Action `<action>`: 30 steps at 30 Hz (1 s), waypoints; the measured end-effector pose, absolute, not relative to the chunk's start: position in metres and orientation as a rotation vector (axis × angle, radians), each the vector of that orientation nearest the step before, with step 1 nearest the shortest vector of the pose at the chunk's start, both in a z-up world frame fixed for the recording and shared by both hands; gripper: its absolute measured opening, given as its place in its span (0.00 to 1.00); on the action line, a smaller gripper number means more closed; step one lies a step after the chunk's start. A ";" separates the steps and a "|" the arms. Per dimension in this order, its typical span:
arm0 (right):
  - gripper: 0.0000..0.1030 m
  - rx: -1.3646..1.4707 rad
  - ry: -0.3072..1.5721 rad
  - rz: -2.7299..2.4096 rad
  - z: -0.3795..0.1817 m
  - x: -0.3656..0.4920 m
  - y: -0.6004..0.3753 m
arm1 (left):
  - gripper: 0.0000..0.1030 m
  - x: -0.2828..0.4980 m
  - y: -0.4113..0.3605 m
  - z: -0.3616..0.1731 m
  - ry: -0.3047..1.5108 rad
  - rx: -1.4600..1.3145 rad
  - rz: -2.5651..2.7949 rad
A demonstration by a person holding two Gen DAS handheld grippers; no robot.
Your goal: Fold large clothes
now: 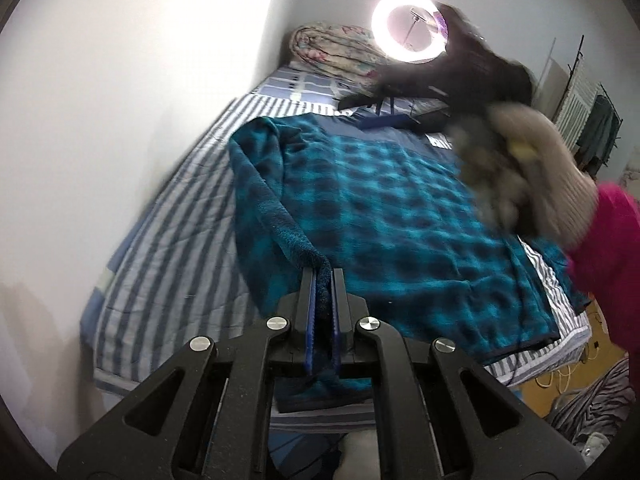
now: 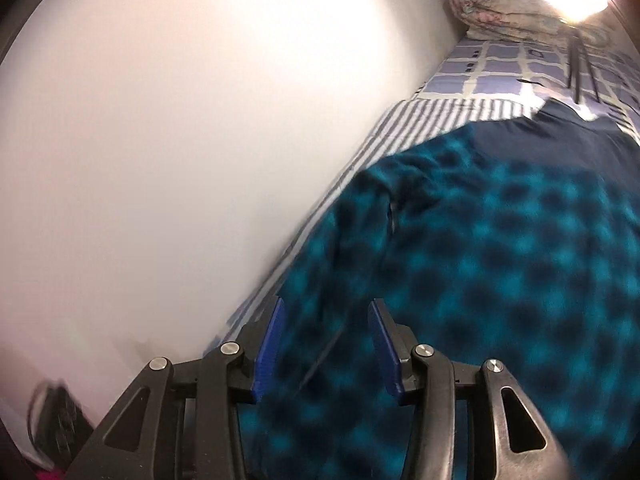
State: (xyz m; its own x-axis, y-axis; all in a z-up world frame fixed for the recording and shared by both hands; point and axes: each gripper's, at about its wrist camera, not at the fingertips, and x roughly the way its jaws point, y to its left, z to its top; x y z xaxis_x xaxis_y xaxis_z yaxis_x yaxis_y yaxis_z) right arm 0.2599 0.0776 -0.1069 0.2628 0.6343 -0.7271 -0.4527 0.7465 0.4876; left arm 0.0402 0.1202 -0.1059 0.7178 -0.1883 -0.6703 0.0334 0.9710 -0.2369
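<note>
Left gripper (image 1: 323,276): bottom centre of the left wrist view; blue pads (image 1: 309,320) clamped tight on a sleeve end of the fleece, cloth pinched between them and drooping below.
Right gripper (image 2: 326,312): bottom centre of the right wrist view; blue pads (image 2: 270,346) parted, fleece behind the gap, nothing pressed between them; picture blurred.
Teal checked fleece (image 1: 392,216): spread across the middle of the bed, dark navy band at its far end; one sleeve pulled up from the left side toward the lower centre of the frame; fills the right half of the right wrist view (image 2: 500,272).
Striped bed sheet (image 1: 168,240): blue and white, under the fleece, along the white wall (image 1: 132,92) on the left.
Rolled floral quilt (image 1: 336,48): upper centre, at the far end of the bed against the wall.
Ring lamp (image 1: 408,28): lit, top right of centre, above the quilt.
Person: blurred beige sleeve (image 1: 560,184) and pink garment (image 1: 612,264) at the right edge.
Clothes rack (image 1: 596,128): far right, dark garments hanging.
</note>
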 end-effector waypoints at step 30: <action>0.00 -0.091 1.261 0.667 -0.200 0.376 0.241 | 0.03 0.056 0.119 -0.118 0.774 -0.201 -0.131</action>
State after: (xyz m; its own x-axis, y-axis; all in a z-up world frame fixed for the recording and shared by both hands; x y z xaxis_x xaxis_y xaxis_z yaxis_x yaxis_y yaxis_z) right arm 0.3758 0.2413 -0.1999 0.1445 0.4140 -0.8987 -0.5104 0.8093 0.2908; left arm 0.0556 0.1194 -0.1178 0.7083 -0.1904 -0.6797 0.0432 0.9728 -0.2274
